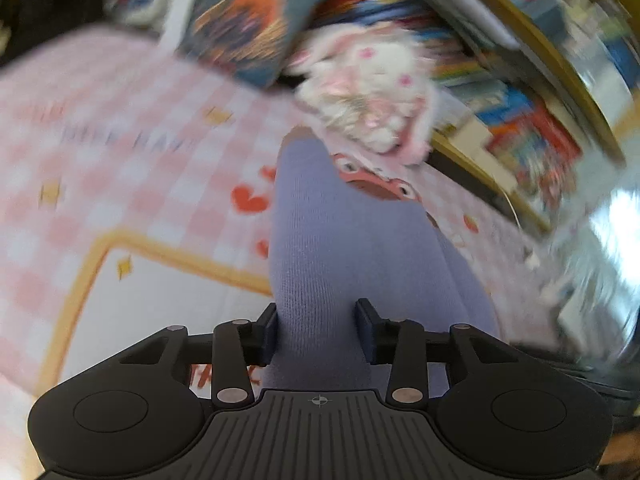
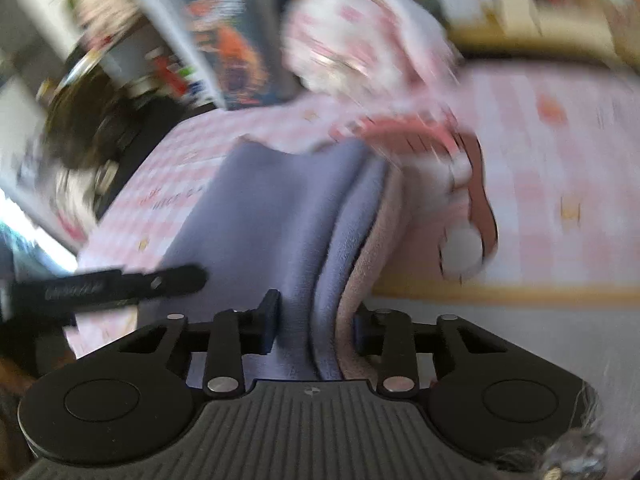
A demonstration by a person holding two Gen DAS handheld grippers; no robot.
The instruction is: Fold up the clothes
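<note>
A lavender knit garment (image 1: 320, 248) runs from between my left gripper's (image 1: 318, 328) pads out over the pink checked bedcover (image 1: 120, 168). The pads press on a bunched fold of it, so the gripper is shut on it. In the right wrist view the same lavender garment (image 2: 272, 216) lies in folds with a fuzzy pink layer (image 2: 360, 280) along its right edge. My right gripper (image 2: 314, 326) is shut on both layers. The left gripper's black finger (image 2: 120, 280) shows at the left of that view, beside the cloth.
A white and pink plush toy (image 1: 368, 88) lies at the head of the bed. A colourful printed cushion (image 1: 248, 28) leans beside it. Shelves of books (image 1: 532, 140) stand along the right. The bedcover has a white panel with an orange border (image 1: 168, 280).
</note>
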